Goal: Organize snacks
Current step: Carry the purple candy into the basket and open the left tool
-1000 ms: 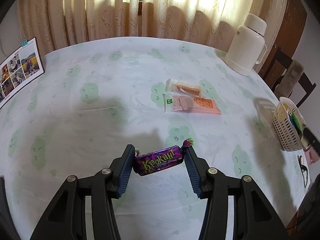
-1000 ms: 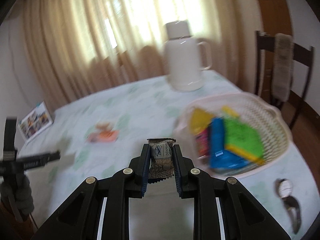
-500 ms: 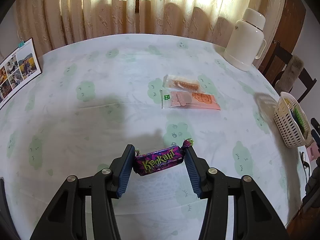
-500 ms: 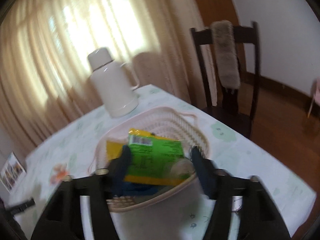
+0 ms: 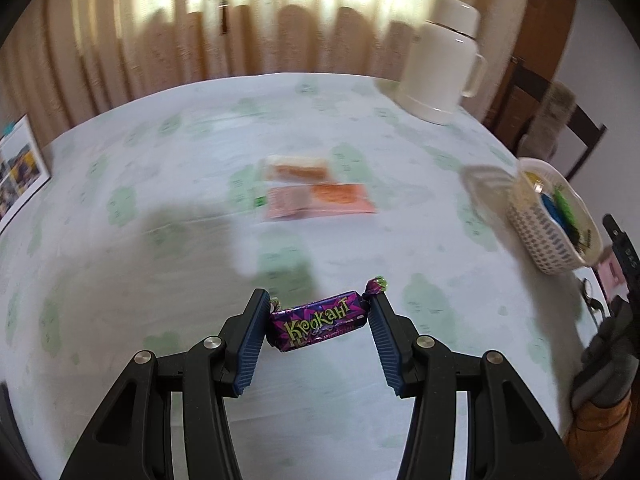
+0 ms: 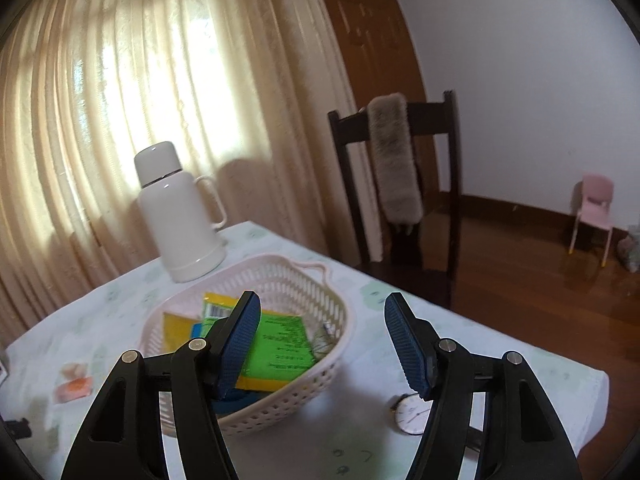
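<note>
The left gripper [image 5: 318, 326] pinched a purple candy [image 5: 317, 322] by its two ends above the table [image 5: 120, 280], well short of two orange snack packets [image 5: 316, 190] lying side by side near the middle. The right gripper [image 6: 322, 342] stood with its jaws spread wide and nothing between them, just above the near rim of a white basket [image 6: 280, 404]. The basket sat by a white jug [image 6: 180, 216] and held a green packet [image 6: 280, 344], a yellow packet [image 6: 176, 328] and something blue; a wristwatch [image 6: 412, 414] lay just beside it.
</note>
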`<state>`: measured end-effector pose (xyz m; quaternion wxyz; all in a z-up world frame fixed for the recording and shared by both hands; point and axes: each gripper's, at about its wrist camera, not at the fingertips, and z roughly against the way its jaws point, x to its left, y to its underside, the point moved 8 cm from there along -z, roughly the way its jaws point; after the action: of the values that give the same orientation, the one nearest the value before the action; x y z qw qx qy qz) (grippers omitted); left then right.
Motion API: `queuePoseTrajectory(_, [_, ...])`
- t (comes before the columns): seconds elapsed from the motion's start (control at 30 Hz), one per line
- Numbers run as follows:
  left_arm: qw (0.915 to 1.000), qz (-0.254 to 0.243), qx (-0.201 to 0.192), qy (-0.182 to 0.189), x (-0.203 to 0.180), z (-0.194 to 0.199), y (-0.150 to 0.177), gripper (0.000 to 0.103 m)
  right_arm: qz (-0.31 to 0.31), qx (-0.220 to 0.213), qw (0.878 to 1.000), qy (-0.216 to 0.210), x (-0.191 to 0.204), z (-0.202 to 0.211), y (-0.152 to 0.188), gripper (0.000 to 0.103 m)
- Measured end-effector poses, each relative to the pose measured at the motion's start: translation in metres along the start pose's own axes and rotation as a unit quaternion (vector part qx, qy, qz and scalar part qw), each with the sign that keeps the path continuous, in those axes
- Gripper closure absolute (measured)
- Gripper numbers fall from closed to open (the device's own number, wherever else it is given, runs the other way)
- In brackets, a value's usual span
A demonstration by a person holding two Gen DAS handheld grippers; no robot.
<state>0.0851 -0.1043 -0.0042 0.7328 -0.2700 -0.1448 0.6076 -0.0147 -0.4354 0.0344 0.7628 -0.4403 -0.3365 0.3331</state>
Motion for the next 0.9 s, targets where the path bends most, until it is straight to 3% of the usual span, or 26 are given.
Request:
queuePoseTrajectory(0.33, [0.9946,-0.088,-0.007,0.055,-0.096,0.002,-0.023,0.056,-0.006,-0.008,1.0,-0.007,-0.003,0.0,0.001,0.036])
queuePoseTrajectory(0.9, [0.9803,-0.164,-0.036,0.105,-0.219,-0.023,-0.066,0.056,-0.032,-0.002,0.999,-0.038,-0.007,0.002,0.006,0.035])
